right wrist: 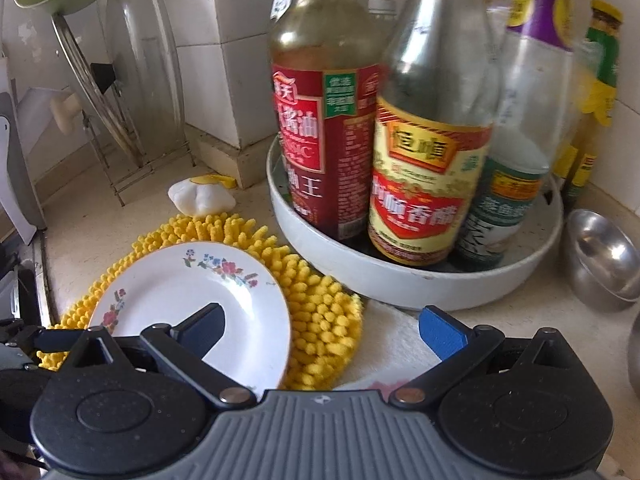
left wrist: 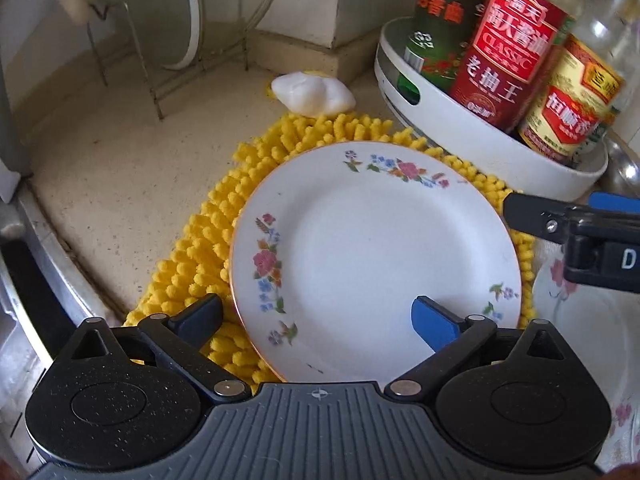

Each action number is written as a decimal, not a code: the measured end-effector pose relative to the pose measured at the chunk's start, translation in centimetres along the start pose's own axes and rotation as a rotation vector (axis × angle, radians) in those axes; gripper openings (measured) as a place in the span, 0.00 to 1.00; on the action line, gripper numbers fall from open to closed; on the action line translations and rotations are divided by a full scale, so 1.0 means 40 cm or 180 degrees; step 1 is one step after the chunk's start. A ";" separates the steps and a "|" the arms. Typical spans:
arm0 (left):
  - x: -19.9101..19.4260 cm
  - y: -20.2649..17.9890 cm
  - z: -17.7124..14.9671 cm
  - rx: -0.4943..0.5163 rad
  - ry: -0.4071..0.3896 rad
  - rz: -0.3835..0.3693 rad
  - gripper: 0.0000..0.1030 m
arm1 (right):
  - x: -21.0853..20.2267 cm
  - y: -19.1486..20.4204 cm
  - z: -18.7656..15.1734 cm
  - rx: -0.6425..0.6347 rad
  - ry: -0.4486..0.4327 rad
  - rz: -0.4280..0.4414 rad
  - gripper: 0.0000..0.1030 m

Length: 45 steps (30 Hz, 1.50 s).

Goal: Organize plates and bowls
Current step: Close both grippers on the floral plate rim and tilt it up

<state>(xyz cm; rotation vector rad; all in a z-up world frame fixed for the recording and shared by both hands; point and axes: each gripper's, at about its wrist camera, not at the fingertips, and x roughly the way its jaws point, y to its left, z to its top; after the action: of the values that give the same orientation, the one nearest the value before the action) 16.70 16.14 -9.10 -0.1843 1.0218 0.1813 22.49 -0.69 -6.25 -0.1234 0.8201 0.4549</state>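
A white plate with flower print (left wrist: 376, 256) lies on a yellow chenille mat (left wrist: 208, 240) on the counter. It also shows in the right wrist view (right wrist: 180, 300). My left gripper (left wrist: 316, 316) is open and empty, its fingers astride the plate's near left rim. My right gripper (right wrist: 320, 330) is open and empty, just right of the plate and above the mat; it shows in the left wrist view (left wrist: 560, 216) at the plate's right edge. A second flowered dish (left wrist: 592, 320) lies to the right, partly hidden.
A white round tray (right wrist: 420, 276) of sauce bottles (right wrist: 332, 120) stands close behind the plate. Steel bowls (right wrist: 604, 260) sit at the right. A wire rack with glass lids (right wrist: 132, 80) stands at the back left. A white cloth lump (left wrist: 312, 92) lies behind the mat. The sink edge (left wrist: 48, 248) runs along the left.
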 end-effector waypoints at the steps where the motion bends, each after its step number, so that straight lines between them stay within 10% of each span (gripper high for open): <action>1: 0.003 0.005 0.004 0.0012 0.0008 -0.0031 0.99 | 0.011 0.001 0.004 0.0015 0.0032 0.0045 1.00; 30: 0.004 0.079 0.036 0.0094 -0.0058 -0.0735 0.83 | 0.036 0.008 0.010 0.0030 0.0552 0.0745 0.76; 45: 0.031 0.045 0.052 0.0449 -0.0049 -0.0759 0.98 | 0.088 -0.029 -0.008 0.0404 0.0724 0.0994 0.69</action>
<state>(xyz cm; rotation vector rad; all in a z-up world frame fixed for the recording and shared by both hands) 18.62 18.47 -9.22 -0.1745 0.9848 -0.1056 24.87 -0.62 -9.10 0.0738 1.0959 0.6894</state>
